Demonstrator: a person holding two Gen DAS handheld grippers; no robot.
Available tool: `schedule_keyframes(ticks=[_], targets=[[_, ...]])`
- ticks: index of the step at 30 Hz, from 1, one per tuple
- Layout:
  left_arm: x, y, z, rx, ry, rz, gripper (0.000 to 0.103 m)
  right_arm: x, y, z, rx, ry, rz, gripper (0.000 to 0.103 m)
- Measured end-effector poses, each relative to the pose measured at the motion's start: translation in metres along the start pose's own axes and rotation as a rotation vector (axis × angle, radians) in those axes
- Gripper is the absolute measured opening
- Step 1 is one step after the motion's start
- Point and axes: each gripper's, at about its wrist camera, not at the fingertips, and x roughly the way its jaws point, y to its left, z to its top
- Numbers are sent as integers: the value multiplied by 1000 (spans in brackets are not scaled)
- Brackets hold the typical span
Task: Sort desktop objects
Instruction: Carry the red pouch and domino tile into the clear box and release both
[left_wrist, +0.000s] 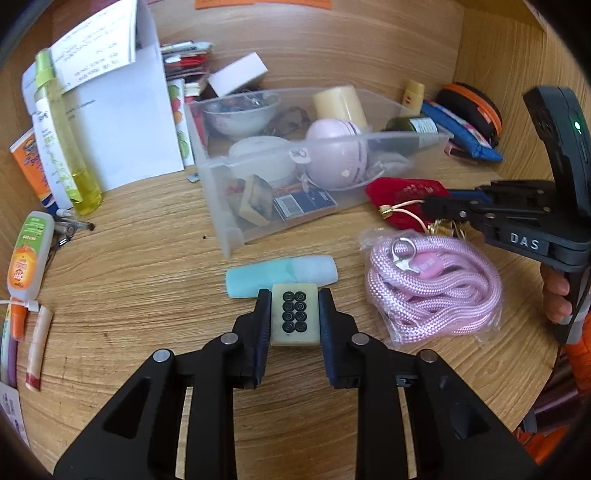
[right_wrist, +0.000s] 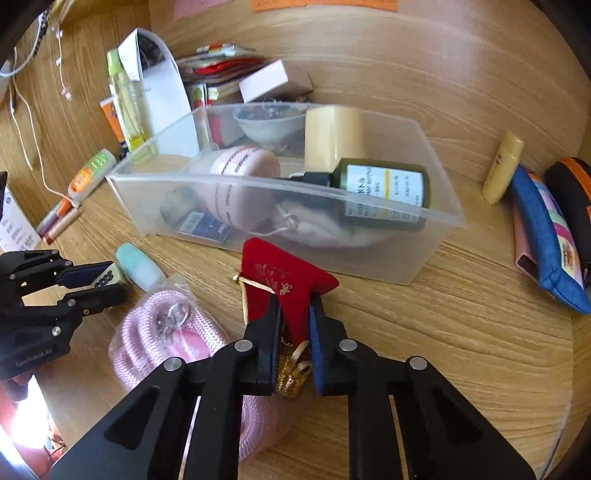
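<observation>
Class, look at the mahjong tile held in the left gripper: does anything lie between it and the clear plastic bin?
Yes. A teal tube lies crosswise on the desk just beyond the mahjong tile in the left gripper, between it and the clear plastic bin.

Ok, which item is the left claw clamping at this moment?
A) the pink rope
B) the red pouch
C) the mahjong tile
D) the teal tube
C: the left claw is shut on the mahjong tile, its eight circles facing up between the fingers, while the right claw pinches the red pouch.
</observation>
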Motion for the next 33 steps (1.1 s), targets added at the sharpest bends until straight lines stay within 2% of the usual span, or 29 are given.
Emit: schedule_keyframes(ticks=[14, 20, 28, 30, 33], targets=[[-31, 10, 22, -53, -116, 7, 24, -56, 0, 13, 34, -146, 40, 11], [-39, 12, 38, -56, -168, 25, 24, -65, -5, 27, 55, -182, 63, 11], [-45, 16, 66, -56, -225, 38, 24, -63, -15, 55, 96, -239, 44, 11], [-44, 20, 72, -68, -230, 21, 24, -61, -16, 63, 101, -253, 35, 11], [-40, 29, 81, -98, -223, -47, 24, -57, -19, 74, 110, -266, 27, 11]])
